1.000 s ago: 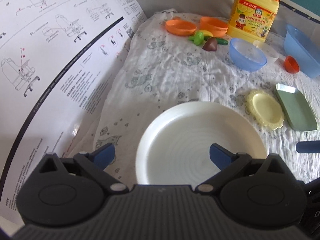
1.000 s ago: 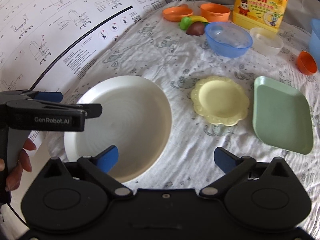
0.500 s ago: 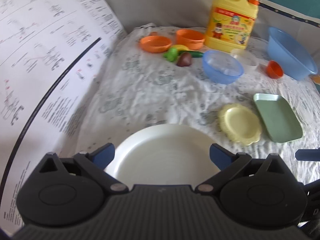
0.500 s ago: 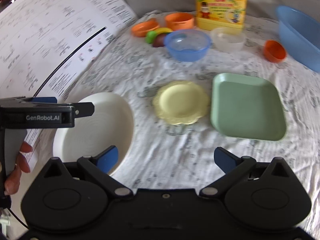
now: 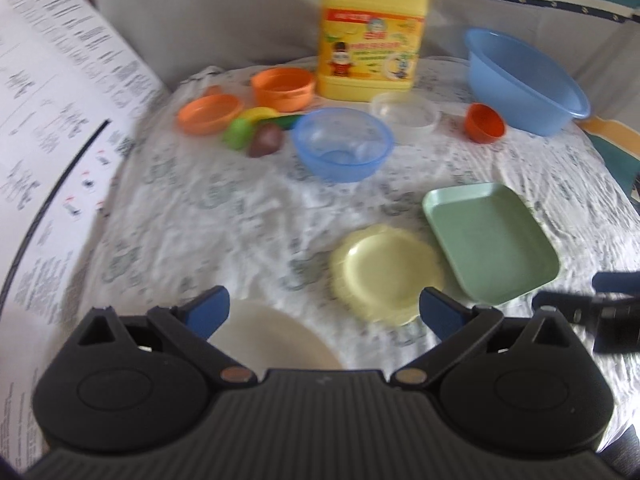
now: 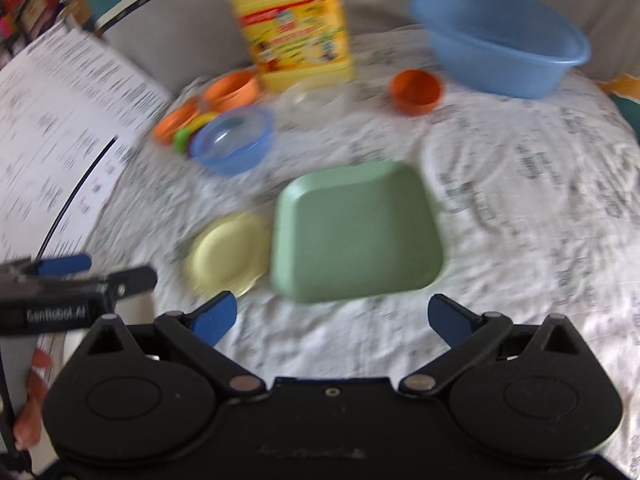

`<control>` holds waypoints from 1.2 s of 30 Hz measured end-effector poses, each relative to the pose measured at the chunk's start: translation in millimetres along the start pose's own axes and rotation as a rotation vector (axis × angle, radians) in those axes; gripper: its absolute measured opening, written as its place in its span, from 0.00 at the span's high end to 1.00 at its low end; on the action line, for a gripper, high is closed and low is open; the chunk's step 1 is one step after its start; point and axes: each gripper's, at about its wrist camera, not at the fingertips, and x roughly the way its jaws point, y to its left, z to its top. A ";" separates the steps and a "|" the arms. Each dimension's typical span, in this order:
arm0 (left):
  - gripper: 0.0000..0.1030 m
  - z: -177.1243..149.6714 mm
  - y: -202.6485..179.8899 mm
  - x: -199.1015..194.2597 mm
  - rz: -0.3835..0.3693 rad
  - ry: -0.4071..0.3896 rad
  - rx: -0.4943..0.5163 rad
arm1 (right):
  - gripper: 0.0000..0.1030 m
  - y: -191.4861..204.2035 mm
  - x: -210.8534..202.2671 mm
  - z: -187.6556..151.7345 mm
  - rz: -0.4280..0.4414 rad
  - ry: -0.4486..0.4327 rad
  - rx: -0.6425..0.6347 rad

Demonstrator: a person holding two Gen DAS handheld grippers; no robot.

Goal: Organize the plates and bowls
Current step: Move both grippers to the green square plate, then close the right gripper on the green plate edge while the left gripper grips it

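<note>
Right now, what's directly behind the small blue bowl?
Behind the blue bowl sits a clear container, and behind that the yellow jug. The bowl's rim covers the container's near edge; whether they touch is unclear.

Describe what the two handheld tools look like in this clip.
Both are matte black plastic with two round pivot discs, silver pins and blue finger pads. The left tool has a ribbed top; the right tool is smoother, with a central screw. From the side, the left one carries white "GenRobot.AI" lettering, gripped by a bare hand.
</note>
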 end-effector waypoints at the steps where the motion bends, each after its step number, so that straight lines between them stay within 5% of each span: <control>1: 0.00 2.2 -5.6 3.6 -0.008 0.003 0.009 | 0.00 -7.4 0.3 1.6 -0.009 -0.009 0.018; 8: 0.00 20.2 -39.6 29.0 -0.054 0.020 0.070 | 0.07 -65.6 10.4 13.5 -0.072 -0.039 0.116; 24: 0.00 53.4 -85.2 79.3 -0.075 0.051 0.152 | 0.82 -85.0 76.1 37.2 -0.028 0.000 0.110; 28: 0.03 55.3 -92.8 88.1 -0.084 0.063 0.169 | 0.90 -83.3 79.7 36.9 -0.037 -0.008 0.074; 36: 0.06 57.4 -118.4 101.9 -0.113 0.084 0.220 | 0.90 -114.1 69.3 31.2 -0.080 -0.023 0.134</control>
